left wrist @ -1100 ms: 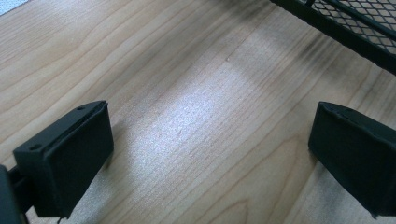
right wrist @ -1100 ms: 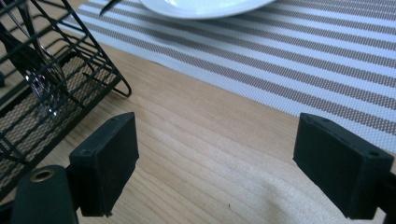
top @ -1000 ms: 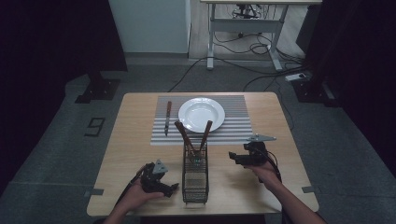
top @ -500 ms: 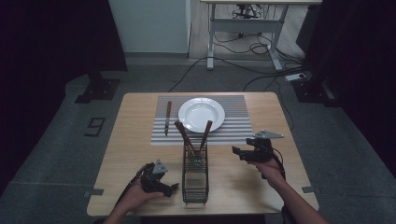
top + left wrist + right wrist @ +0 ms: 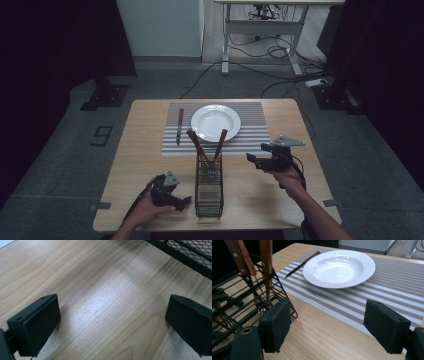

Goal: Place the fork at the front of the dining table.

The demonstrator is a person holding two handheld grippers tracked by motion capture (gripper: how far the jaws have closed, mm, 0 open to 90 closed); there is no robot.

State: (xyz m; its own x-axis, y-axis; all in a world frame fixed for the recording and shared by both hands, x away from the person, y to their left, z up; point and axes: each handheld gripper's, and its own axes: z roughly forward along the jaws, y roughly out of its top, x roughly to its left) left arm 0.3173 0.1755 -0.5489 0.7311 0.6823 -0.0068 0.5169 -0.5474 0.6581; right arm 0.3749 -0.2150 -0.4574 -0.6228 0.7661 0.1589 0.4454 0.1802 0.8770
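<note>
both tongs gape empty over a wooden table; dark room.

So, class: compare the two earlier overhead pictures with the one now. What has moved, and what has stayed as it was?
The right gripper has drifted slightly away from the person, towards the striped mat, jaws open and empty throughout. Nothing was taken hold of or let go. The left gripper stayed beside the wire basket, open. The plate, knife and wooden handles in the basket are unchanged.
</note>
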